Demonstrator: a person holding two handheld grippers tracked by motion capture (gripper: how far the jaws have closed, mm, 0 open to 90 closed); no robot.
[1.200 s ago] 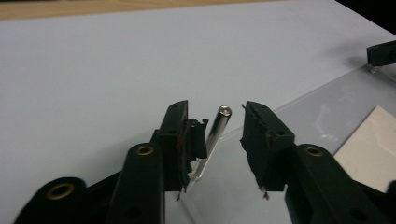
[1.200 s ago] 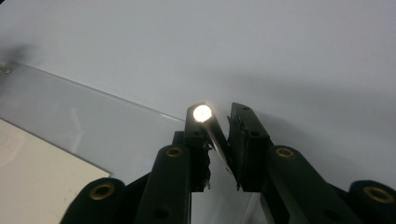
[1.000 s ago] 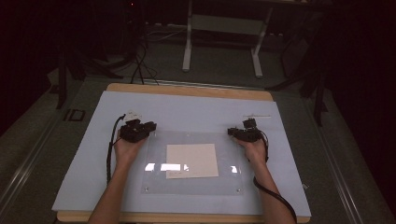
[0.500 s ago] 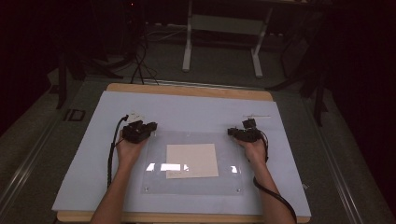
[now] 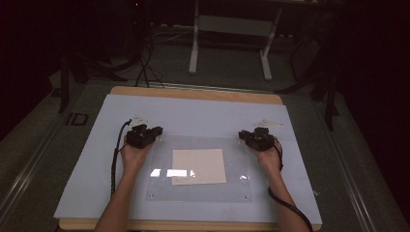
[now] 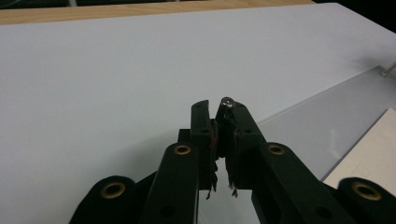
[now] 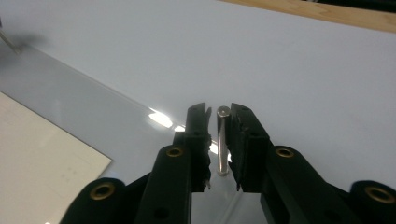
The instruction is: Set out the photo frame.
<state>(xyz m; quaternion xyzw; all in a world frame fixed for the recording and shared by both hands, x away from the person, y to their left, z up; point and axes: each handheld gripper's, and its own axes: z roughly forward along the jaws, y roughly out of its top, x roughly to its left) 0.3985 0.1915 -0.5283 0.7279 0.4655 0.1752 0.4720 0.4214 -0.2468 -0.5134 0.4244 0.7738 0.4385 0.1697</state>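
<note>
At the clear sheet's (image 5: 198,166) far corners, I'm clamping my left gripper (image 6: 219,109) on one pin (image 6: 227,101); my right gripper (image 7: 218,112) is straddling another pin (image 7: 222,140), not yet squeezing.

The pale blue table mat (image 5: 193,116) lies bare toward twelve o'clock, giving both hands open passage. The clear acrylic sheet (image 5: 198,191) with its cream paper square (image 5: 199,166) lies flat (no barrier). Upright metal pins (image 7: 222,140) stand at its far corners.
</note>
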